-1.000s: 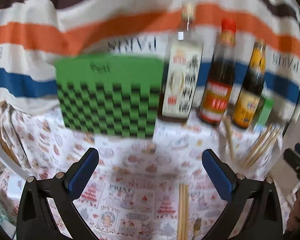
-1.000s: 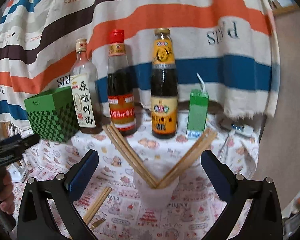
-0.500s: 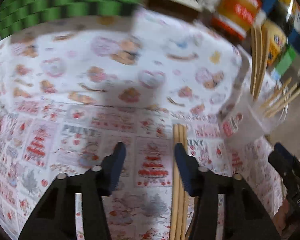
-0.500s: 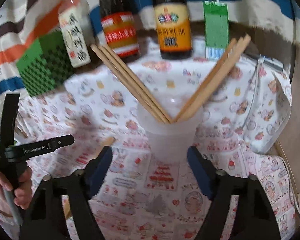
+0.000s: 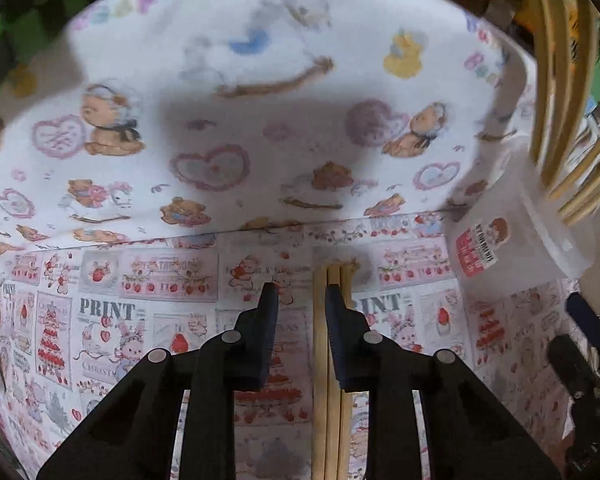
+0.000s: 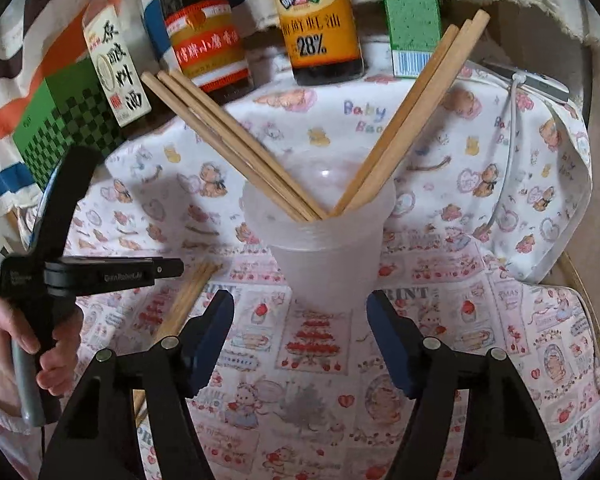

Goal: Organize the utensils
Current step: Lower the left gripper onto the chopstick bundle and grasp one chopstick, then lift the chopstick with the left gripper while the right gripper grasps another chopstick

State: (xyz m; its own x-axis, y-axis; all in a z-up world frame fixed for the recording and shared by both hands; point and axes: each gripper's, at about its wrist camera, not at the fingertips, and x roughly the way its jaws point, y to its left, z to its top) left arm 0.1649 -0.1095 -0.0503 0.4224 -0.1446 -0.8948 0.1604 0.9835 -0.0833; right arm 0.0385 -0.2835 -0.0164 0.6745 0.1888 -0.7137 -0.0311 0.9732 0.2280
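A bundle of wooden chopsticks (image 5: 332, 360) lies flat on the printed tablecloth; it also shows in the right wrist view (image 6: 188, 300). My left gripper (image 5: 300, 300) is low over it, jaws narrowed but apart, the bundle just inside the right finger (image 5: 340, 332). A translucent plastic cup (image 6: 320, 248) holds several chopsticks (image 6: 236, 144) fanned in a V; the cup also shows in the left wrist view (image 5: 516, 236). My right gripper (image 6: 300, 320) is open, jaws on either side of the cup's base, not touching.
Three sauce bottles (image 6: 320, 20) and a green carton (image 6: 412, 16) stand behind the cup. A green checkered box (image 6: 60, 120) is at back left. A white cable (image 6: 512, 140) runs at the right. The table edge is at right.
My left gripper has dropped down to the loose chopsticks and its jaws have narrowed. My right gripper has moved in toward the cup and narrowed somewhat.
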